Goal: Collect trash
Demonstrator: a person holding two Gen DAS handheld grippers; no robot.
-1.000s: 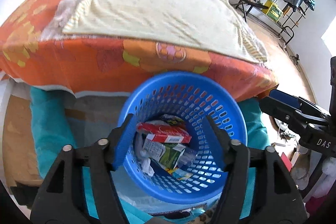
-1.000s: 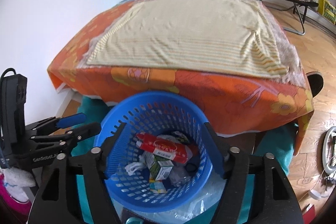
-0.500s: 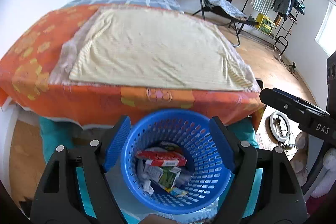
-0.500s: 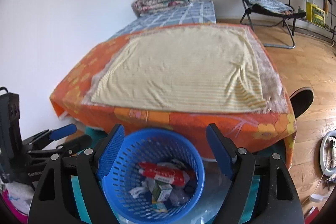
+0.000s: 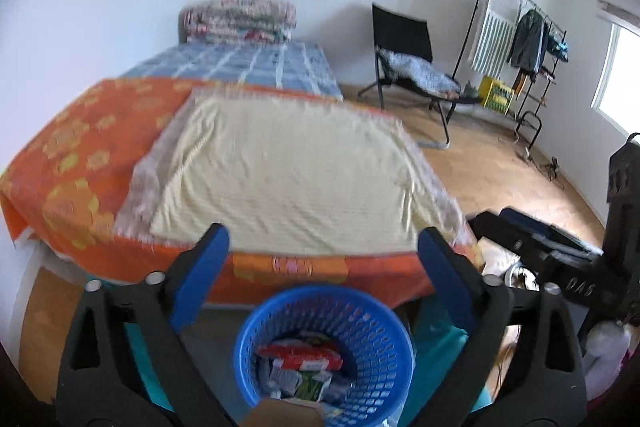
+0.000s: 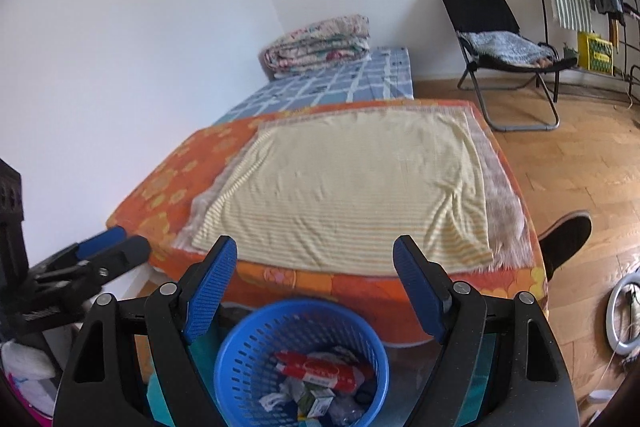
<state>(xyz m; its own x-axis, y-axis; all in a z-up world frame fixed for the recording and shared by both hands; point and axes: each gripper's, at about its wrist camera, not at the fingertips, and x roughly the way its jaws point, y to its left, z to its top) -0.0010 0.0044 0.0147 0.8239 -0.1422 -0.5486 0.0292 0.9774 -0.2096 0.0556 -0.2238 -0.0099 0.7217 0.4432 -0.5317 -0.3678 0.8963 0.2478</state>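
Both tongs (image 5: 322,247) (image 6: 314,255) gape above the blue basket (image 5: 384,331) of trash (image 6: 320,373).

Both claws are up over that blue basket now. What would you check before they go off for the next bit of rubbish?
1. Left gripper free of trash: ok, jaws opening, nothing between them.
2. Right gripper free: ok, open and empty.
3. Blue basket upright on the floor: ok.
4. Trash inside the basket, red packet on top: ok.
5. Room left in the basket: ok, the pile sits below the rim.
6. More trash on the bed: none visible.
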